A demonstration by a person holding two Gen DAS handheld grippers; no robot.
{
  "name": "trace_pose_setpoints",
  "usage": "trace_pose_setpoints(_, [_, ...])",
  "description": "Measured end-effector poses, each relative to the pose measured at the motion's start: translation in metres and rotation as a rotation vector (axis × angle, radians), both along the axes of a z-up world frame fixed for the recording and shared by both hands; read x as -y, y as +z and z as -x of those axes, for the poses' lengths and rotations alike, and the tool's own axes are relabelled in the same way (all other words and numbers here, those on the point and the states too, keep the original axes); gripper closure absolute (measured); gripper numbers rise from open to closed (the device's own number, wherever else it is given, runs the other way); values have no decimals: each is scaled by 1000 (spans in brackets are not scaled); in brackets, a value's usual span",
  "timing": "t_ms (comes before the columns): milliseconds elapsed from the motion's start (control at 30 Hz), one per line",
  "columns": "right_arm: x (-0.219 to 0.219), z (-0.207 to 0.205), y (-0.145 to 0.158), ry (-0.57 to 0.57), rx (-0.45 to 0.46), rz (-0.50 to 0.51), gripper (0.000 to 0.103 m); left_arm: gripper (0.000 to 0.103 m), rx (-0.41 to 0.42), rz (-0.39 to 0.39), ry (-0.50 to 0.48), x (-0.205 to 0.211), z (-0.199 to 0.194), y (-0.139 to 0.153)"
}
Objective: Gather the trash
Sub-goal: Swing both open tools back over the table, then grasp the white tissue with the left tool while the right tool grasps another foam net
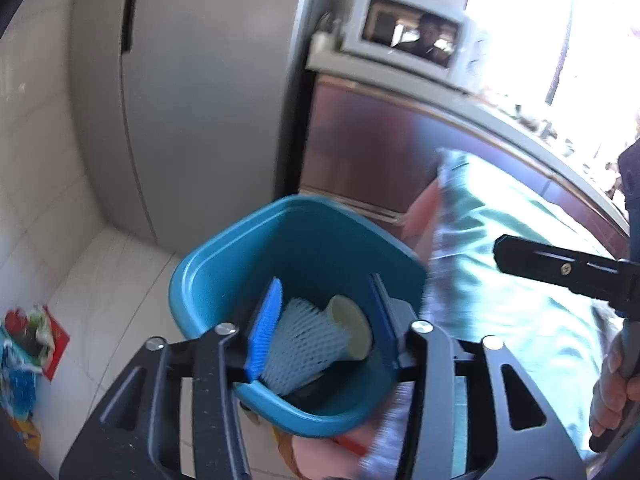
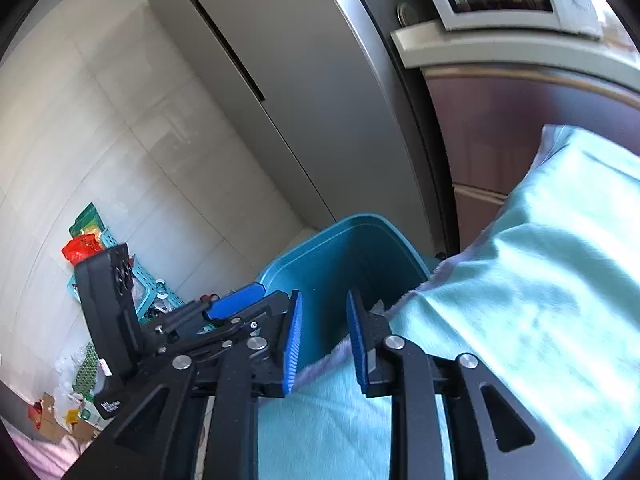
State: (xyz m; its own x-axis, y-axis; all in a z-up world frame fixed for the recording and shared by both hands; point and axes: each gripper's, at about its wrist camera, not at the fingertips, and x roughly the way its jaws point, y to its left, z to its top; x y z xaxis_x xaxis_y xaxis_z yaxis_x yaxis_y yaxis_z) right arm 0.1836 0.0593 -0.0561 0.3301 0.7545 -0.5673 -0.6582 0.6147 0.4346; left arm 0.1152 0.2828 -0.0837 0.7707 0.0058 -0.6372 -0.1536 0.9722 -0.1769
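We are at the drop-off step, by our reading: both grippers sit over the teal bin [image 1: 224,276], and trash already lies inside it.

Starting with the biggest things, the grey refrigerator [image 1: 192,100] stands behind the bin, and the brown cabinet [image 1: 380,140] beside it carries a microwave [image 1: 404,36] on top. These close off the far side, so any retreat has to come back toward us. A pale green cloth [image 2: 540,280] spreads across the right and lies over the bin's near right rim, hiding that edge in the right wrist view. It could snag on a finger as we pull away.

The bin itself is open-topped with a rolled rim. Inside, a white foam net sleeve [image 1: 304,344] and a pale paper cup [image 1: 352,332] rest together near the bottom. The left gripper [image 1: 324,324] has its fingers parted, framing those two pieces without pressing on them, so it is released. The right gripper [image 2: 324,332] has its fingers slightly apart, with nothing we can see between them, also released.

More trash is left on the tiled floor [image 1: 112,280] to the left: colourful wrappers [image 1: 28,340] well apart from the bin. In the right wrist view a red bag [image 2: 80,248] lies by a teal basket [image 2: 148,280].

The next move, we judge, calls for lifting both grippers clear of the rim and swinging left, where the floor is open.
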Motion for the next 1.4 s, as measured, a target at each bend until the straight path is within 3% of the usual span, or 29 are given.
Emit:
trace_pose_setpoints(200, [48,29,17,-45,78,-13,73,46,92,0,-146,43,19,30])
trace_pose_setpoints(367, [102,54,27,-149,136,-22,70,44,107,40,-308,97,24,41])
trace_pose_setpoints(533, [170,78,27,-314,163,8,66,43,80,65,-471,159,20,40])
trace_pose_setpoints(867, [294,118,15,-664,138,52,64,43,13,103,-670,258,20,29])
trace_pose_setpoints(1133, [364,125,0,-834,97,51,58,40,-46,116,-771,303,12,19])
trace_pose_setpoints(1400, [378,122,-22,-831,36,44,53,40,-134,89,-772,333,-3,6])
